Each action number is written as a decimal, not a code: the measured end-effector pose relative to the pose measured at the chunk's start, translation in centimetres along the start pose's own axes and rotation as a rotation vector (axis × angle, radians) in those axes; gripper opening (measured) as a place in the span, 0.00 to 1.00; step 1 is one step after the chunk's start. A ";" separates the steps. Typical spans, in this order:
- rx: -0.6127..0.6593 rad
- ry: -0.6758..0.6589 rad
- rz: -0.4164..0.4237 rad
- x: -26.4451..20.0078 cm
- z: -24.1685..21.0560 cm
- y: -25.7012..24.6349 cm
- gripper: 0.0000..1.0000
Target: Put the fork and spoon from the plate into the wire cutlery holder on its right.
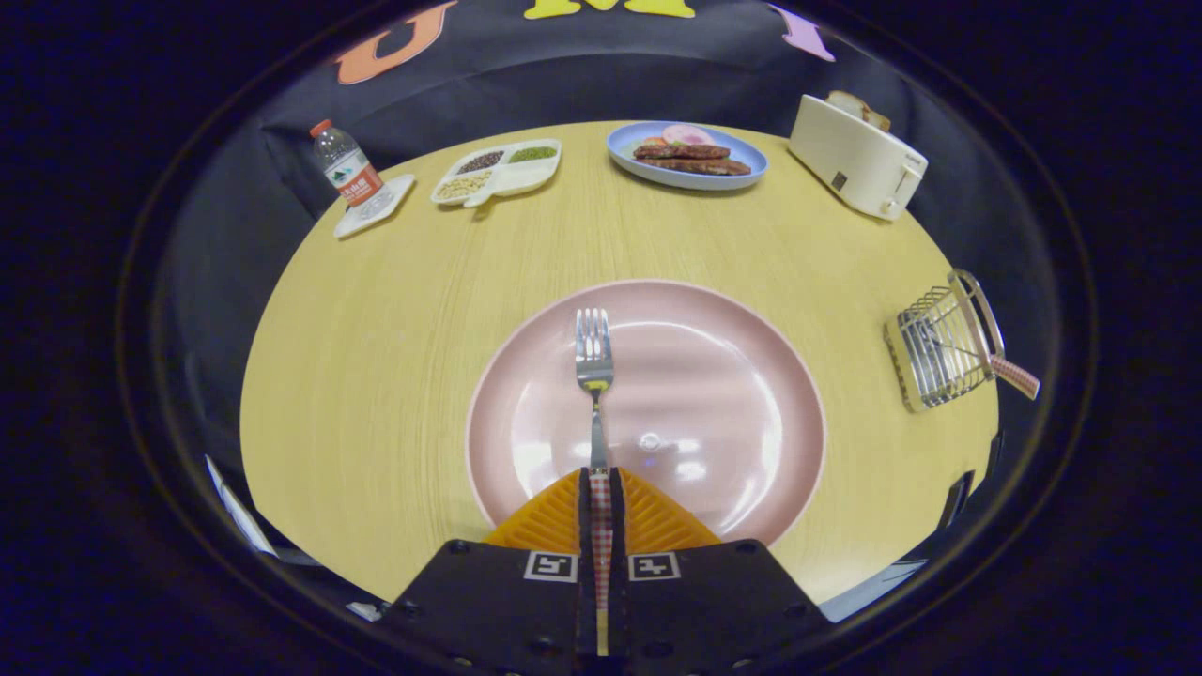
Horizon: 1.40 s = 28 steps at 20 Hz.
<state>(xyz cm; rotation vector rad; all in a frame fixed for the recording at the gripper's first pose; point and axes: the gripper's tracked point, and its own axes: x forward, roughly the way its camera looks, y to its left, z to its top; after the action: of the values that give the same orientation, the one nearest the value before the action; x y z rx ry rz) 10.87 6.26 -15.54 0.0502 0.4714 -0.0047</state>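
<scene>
A metal fork (594, 361) with a red-checked handle points away from me over the pink plate (732, 394). My gripper (601, 481) is shut on the fork's handle, both orange fingers (549, 521) pressed against it, tines well ahead of the fingertips. Whether the fork touches the plate I cannot tell. The wire cutlery holder (939, 347) stands to the right of the plate near the table's edge. A red-checked handle (1016, 376), seemingly the spoon's, sticks out of the holder to the right.
The round wooden table (376, 357) carries, at the back, a water bottle (346, 172) on a white coaster, a divided white snack tray (498, 171), a blue plate of food (687, 155) and a cream toaster (855, 155) with bread in it.
</scene>
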 end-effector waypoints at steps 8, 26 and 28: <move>0.039 -0.057 0.059 -7.0 3.1 -4.6 0.05; -0.007 -0.058 -0.008 -15.8 7.4 -24.7 0.01; -0.013 -0.037 -0.017 -15.5 7.5 -26.5 0.01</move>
<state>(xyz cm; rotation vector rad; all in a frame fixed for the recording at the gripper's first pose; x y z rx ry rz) 0.02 -20.68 -3.09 0.0328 0.4346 -0.0191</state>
